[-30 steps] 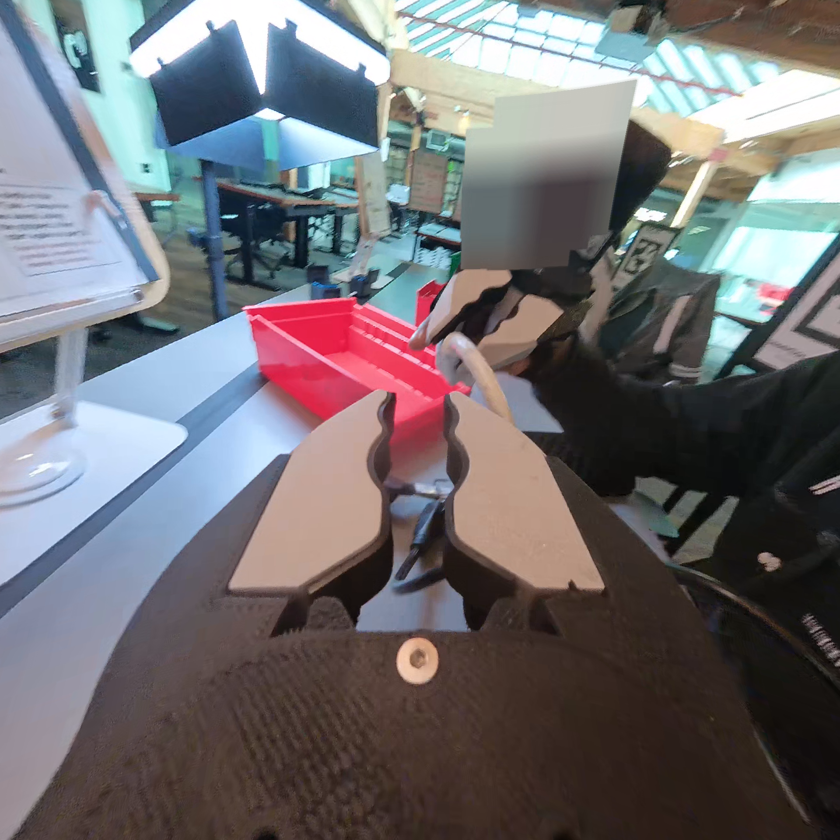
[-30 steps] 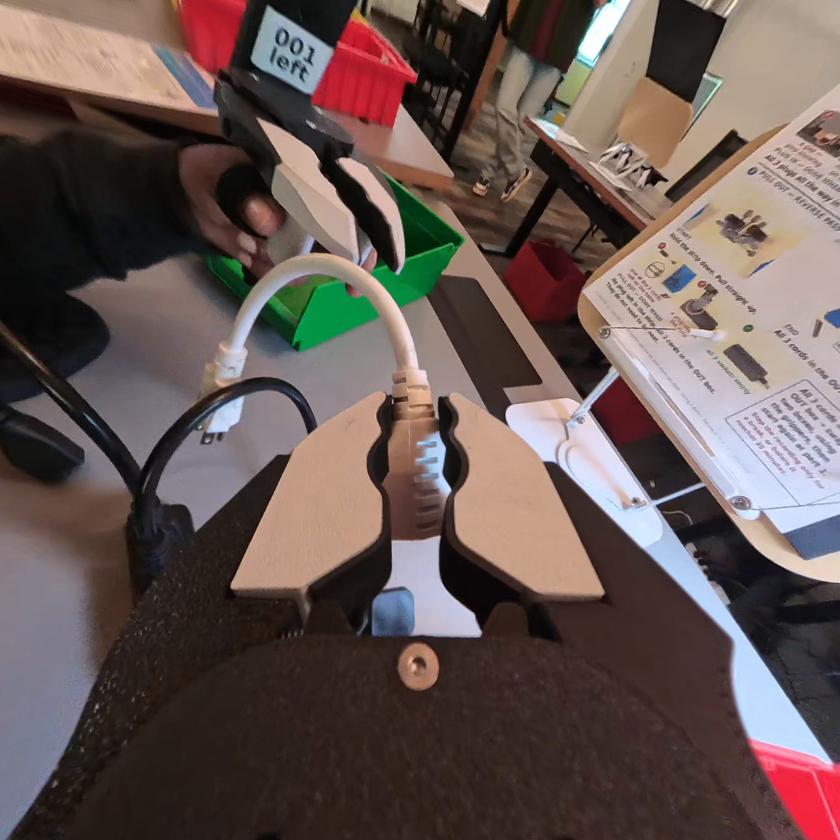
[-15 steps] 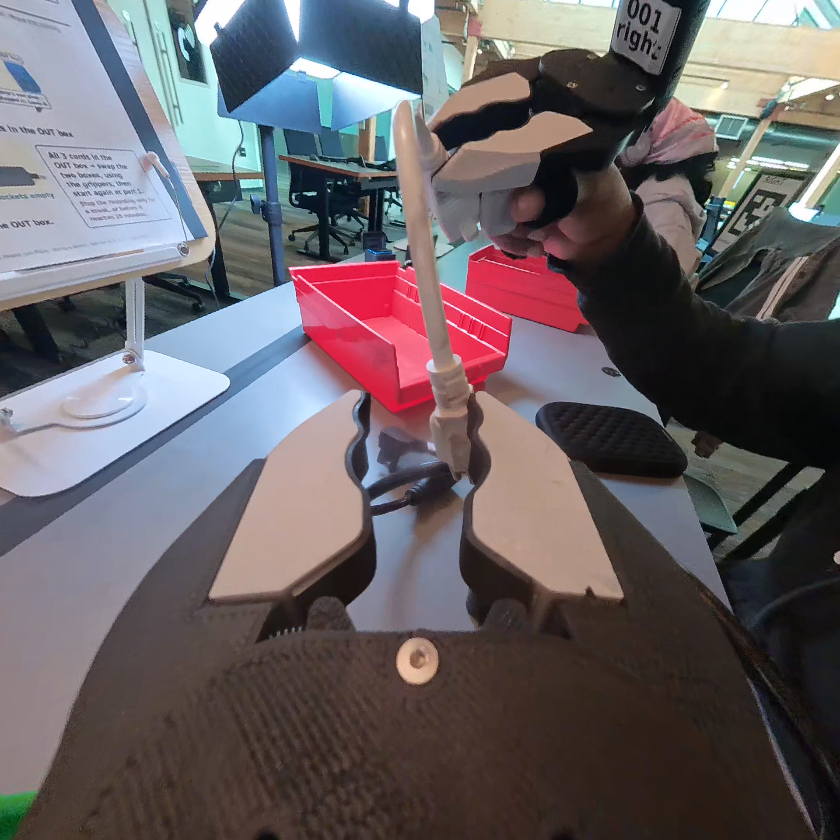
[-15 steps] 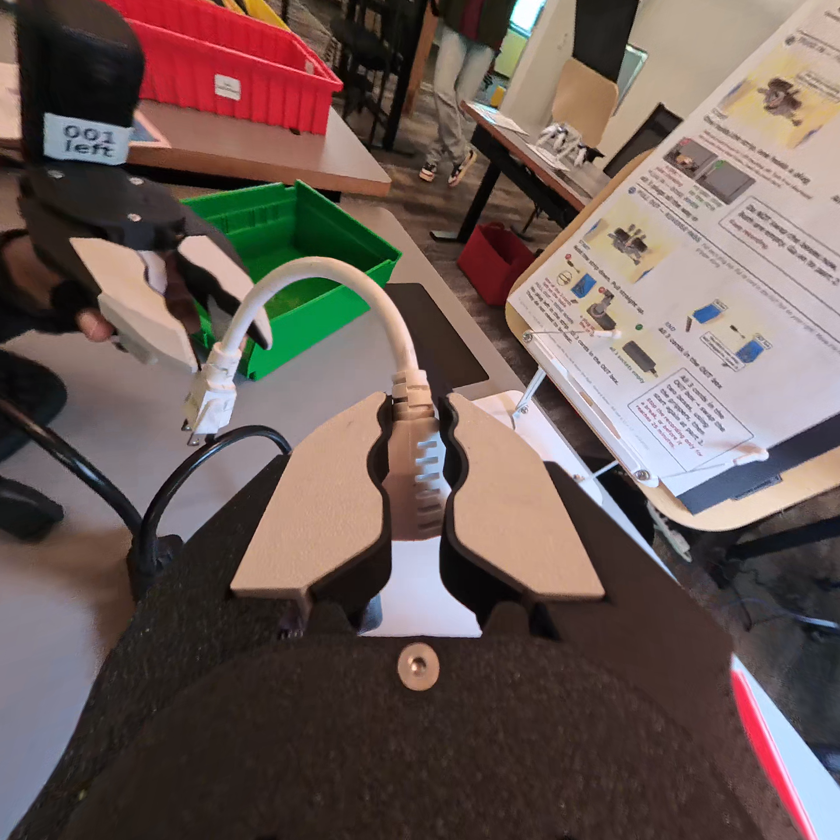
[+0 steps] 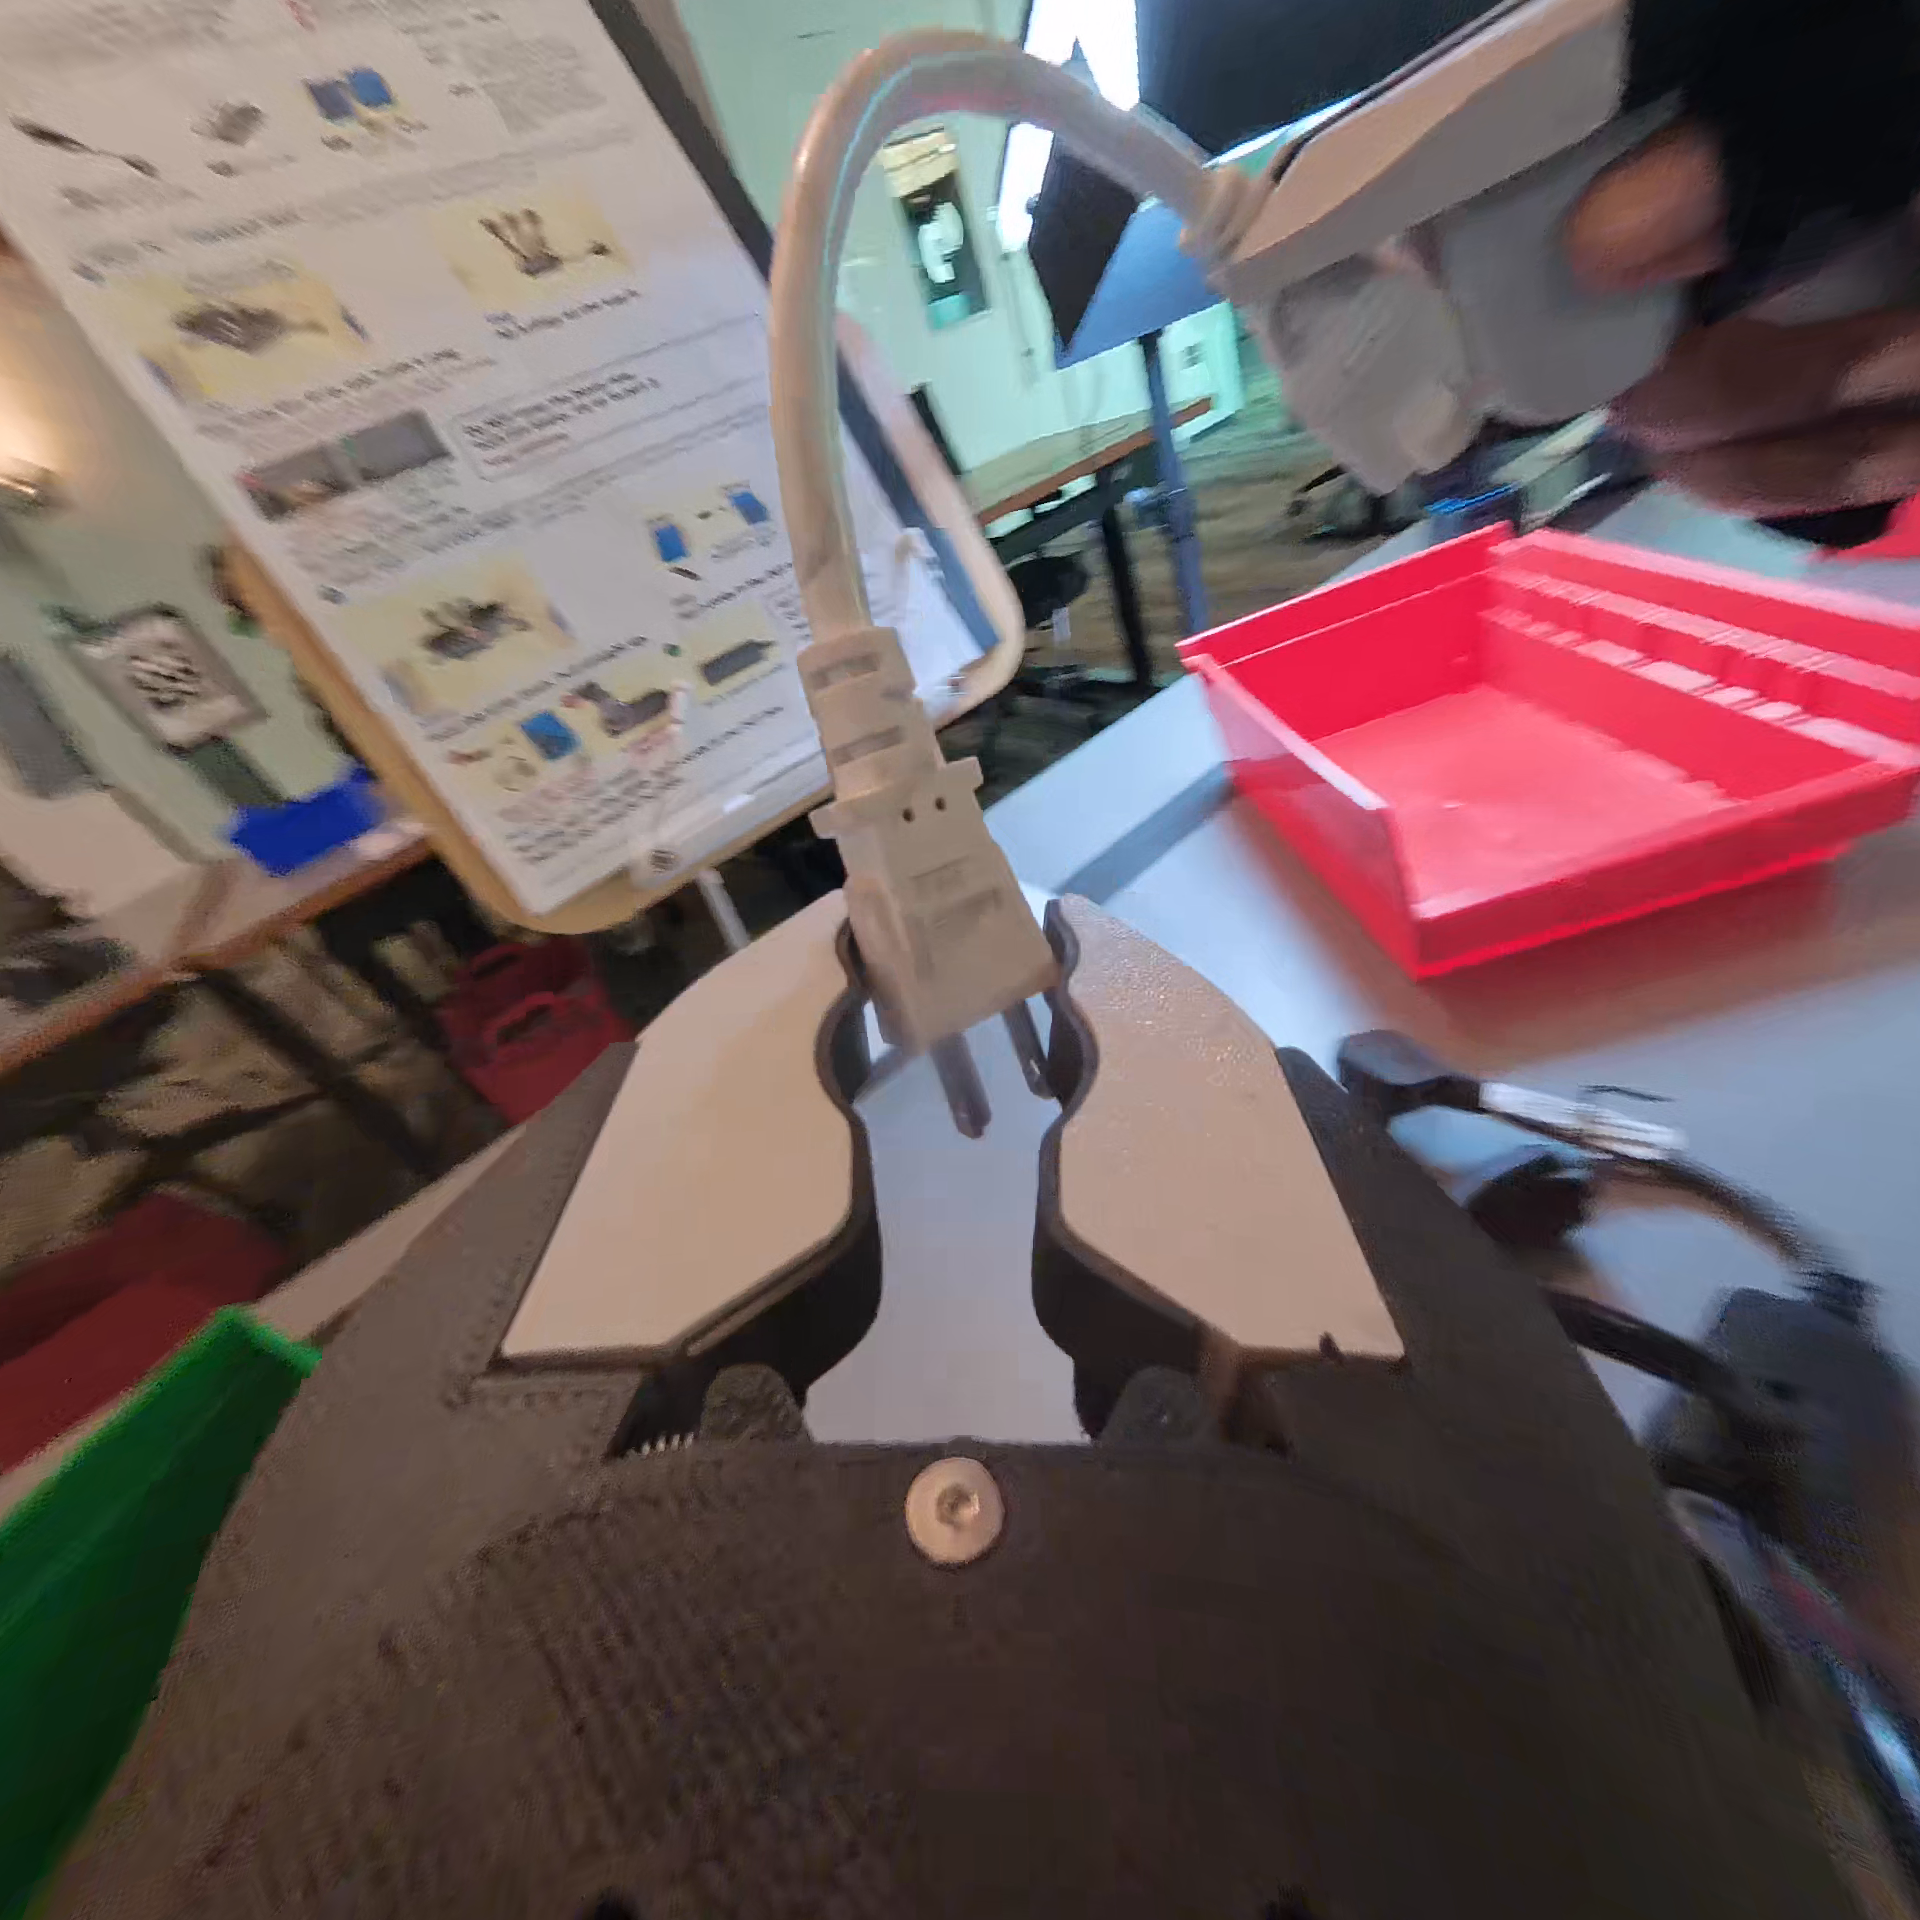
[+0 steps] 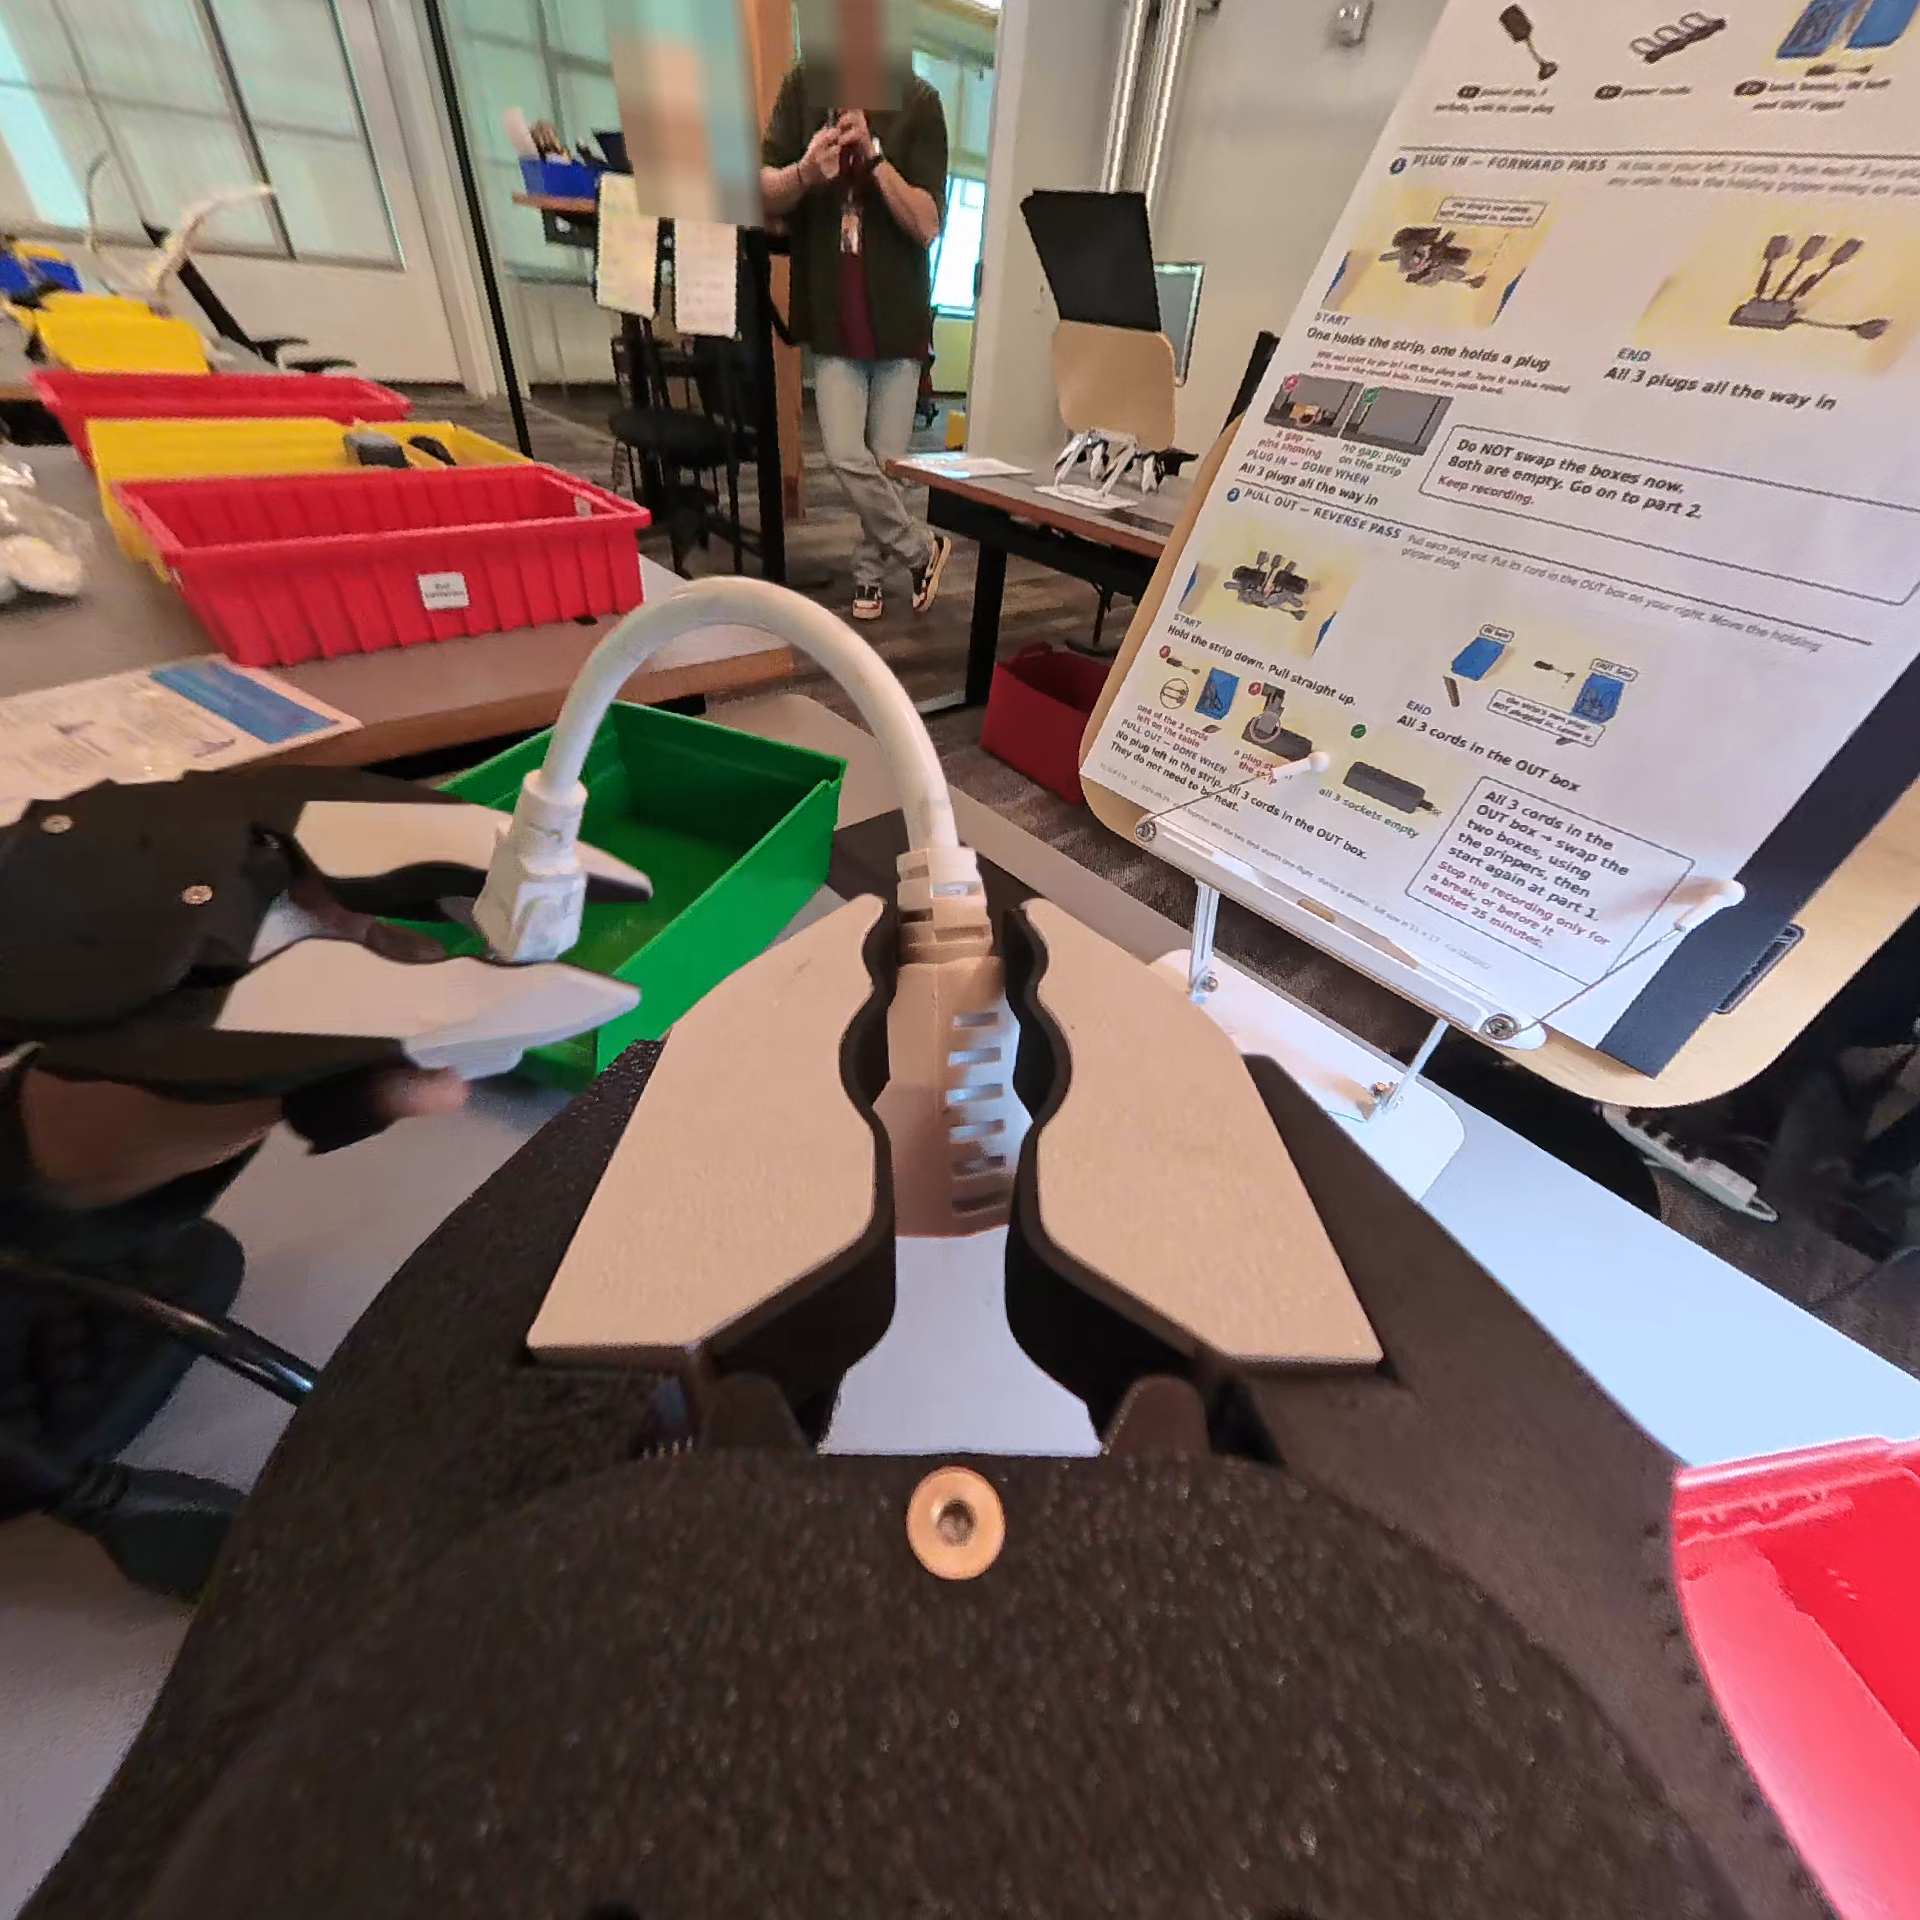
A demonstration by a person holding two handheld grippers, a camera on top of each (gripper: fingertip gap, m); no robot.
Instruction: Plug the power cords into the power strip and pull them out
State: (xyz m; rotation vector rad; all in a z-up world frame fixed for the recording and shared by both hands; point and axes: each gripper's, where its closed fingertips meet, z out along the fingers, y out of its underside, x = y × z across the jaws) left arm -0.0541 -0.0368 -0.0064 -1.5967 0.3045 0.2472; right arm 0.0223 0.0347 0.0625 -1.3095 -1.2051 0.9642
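Grey counter (image 5: 1714, 1049), workshop room. White cord (image 6: 727, 623) arched in air: left tongs (image 5: 951, 935) clamp its pronged plug (image 5: 925, 914), prongs toward camera; right tongs (image 6: 951, 935) clamp socket end (image 6: 951, 1039).

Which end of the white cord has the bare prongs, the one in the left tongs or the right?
The plug in the left tongs: its metal prongs point down. The right tongs hold the ribbed socket end.

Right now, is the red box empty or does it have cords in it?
Empty, as far as shows. The red box has a bare floor; the white cord arches in the air between the left claw and right claw.
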